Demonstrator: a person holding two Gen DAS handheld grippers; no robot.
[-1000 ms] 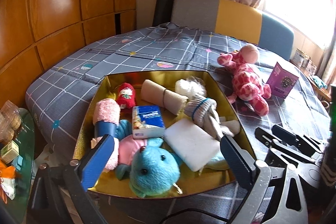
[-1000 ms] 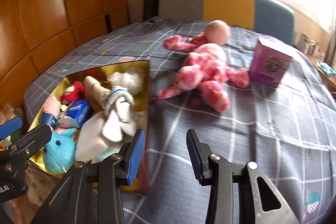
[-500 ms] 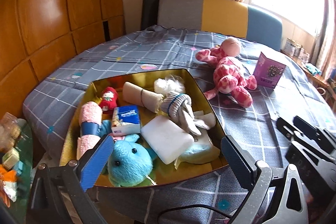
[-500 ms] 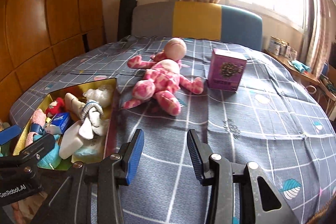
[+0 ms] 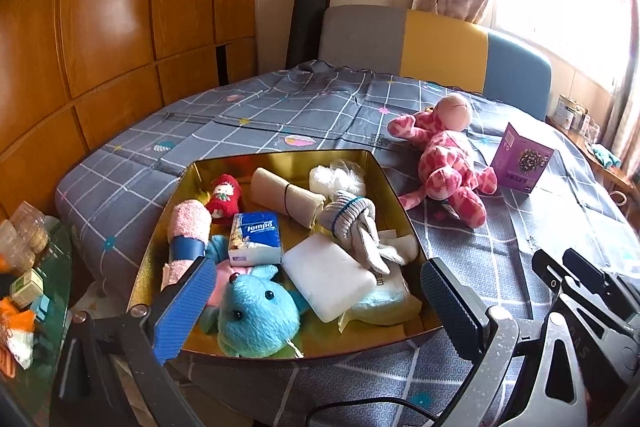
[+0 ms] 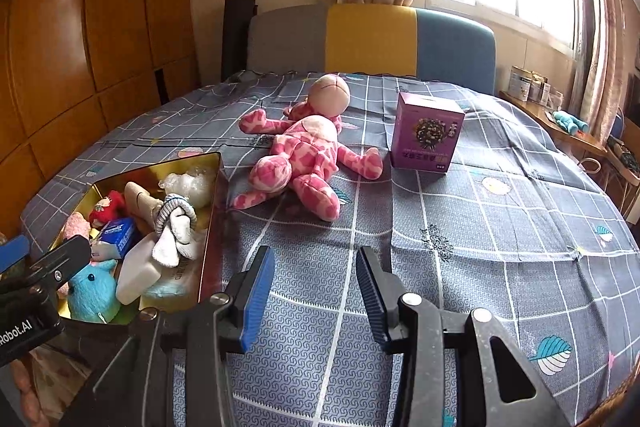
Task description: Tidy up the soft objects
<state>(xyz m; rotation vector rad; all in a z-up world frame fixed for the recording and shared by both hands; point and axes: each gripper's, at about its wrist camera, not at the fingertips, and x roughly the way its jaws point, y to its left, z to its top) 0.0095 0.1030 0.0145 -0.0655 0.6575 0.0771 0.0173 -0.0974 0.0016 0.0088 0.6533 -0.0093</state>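
A gold tin box [image 5: 280, 159] [image 6: 210, 211] on the grey checked cloth holds several soft things: a blue plush [image 5: 256, 315], a white sponge [image 5: 328, 277], a tissue pack [image 5: 256, 237], a rolled grey sock [image 5: 352, 217] and a pink roll [image 5: 188, 227]. A pink spotted plush [image 5: 444, 159] [image 6: 304, 155] lies on the cloth right of the box. My left gripper [image 5: 316, 303] is open and empty above the box's near edge. My right gripper [image 6: 316, 291] is open and empty over bare cloth, short of the pink plush.
A purple carton [image 6: 426, 133] [image 5: 520, 163] stands right of the pink plush. A grey, yellow and blue chair back [image 6: 372, 41] is behind the table. A glass side table [image 5: 36, 287] with small items is at the left. Wooden panels line the left wall.
Both grippers have pulled back and risen, so the box and the pink plush look smaller and farther. The jaws stay open. Nothing on the table has moved.
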